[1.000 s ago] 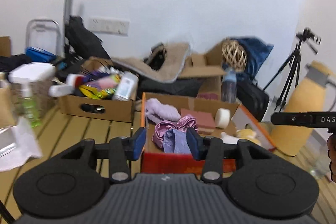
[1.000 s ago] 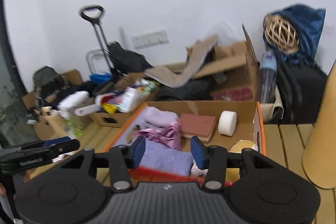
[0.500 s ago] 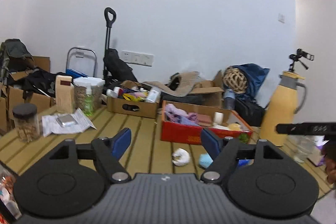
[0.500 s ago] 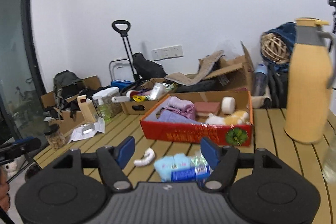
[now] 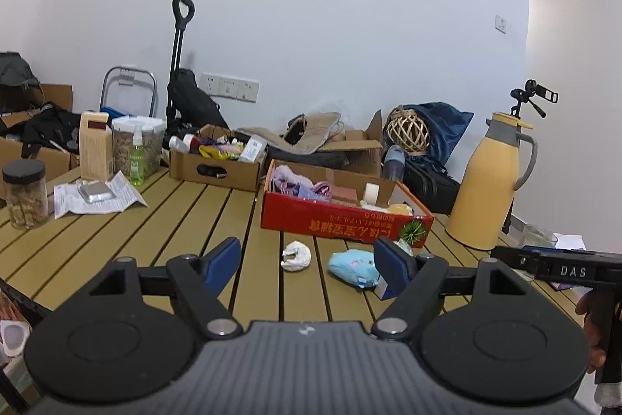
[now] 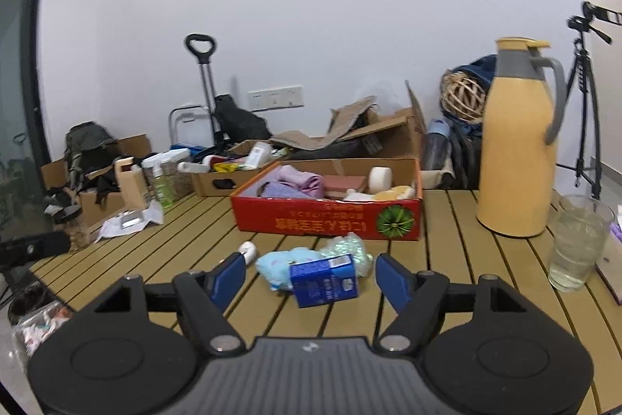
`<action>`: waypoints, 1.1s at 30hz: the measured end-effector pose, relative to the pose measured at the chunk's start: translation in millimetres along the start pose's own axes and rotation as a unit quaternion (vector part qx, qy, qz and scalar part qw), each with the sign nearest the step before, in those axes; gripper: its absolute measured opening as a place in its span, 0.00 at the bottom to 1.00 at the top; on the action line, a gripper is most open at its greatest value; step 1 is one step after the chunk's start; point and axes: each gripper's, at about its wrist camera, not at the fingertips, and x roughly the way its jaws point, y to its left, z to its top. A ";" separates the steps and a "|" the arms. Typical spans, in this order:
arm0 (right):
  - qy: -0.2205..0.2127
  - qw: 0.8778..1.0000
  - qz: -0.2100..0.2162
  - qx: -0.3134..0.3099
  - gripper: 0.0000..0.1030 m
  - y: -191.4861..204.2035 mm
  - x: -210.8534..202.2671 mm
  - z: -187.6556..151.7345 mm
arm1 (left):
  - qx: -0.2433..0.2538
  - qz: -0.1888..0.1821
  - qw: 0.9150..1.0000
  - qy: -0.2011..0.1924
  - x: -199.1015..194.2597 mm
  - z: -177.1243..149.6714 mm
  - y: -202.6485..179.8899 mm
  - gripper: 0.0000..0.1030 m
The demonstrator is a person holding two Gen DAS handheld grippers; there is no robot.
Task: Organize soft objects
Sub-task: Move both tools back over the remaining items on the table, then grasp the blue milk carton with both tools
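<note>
Left wrist view: left gripper (image 5: 309, 261) hovers above the table's near edge, jaws wide apart, holding nothing. Red box (image 5: 342, 220) sits mid-table w/ soft items already inside. In front of it lie a white soft lump (image 5: 296, 255) and a light blue plush (image 5: 352, 265), near each other but apart. A yellow thermos (image 5: 493, 181) stands toward the table's right edge.

Right wrist view: right gripper (image 6: 311, 277) also spread wide and empty. A blue carton (image 6: 324, 281) touches the plush (image 6: 278, 265); a pale green crinkly bundle (image 6: 348, 251) sits just behind. A water glass (image 6: 577, 244) stands by the right edge.

Risks: closing on the plush may catch or tip the carton, since they touch. A wide swing right could knock the glass.
</note>
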 end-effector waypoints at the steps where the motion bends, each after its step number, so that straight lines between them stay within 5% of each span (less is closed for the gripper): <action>1: 0.000 1.000 -0.003 0.006 0.71 -2.2 4.1 0.1 | -0.001 -0.001 1.000 0.003 3.0 -1.5 1.0 0.75; 11: -0.007 0.999 -0.019 0.027 0.71 -15.2 45.6 5.5 | -0.002 -0.025 0.999 0.039 73.6 -4.6 0.3 0.75; 21: 0.033 0.996 -0.040 0.079 0.72 -62.3 122.1 9.2 | -0.001 -0.094 0.987 0.130 197.2 -9.3 -46.1 0.73; 30: 0.075 0.992 0.002 0.106 0.67 -79.0 195.2 0.4 | -0.040 -0.092 0.986 0.133 252.2 -41.7 -35.3 0.77; 33: 0.078 0.996 -0.016 0.051 0.67 -68.8 192.7 -14.0 | -0.033 -0.090 0.990 0.102 238.6 -42.9 -28.8 0.81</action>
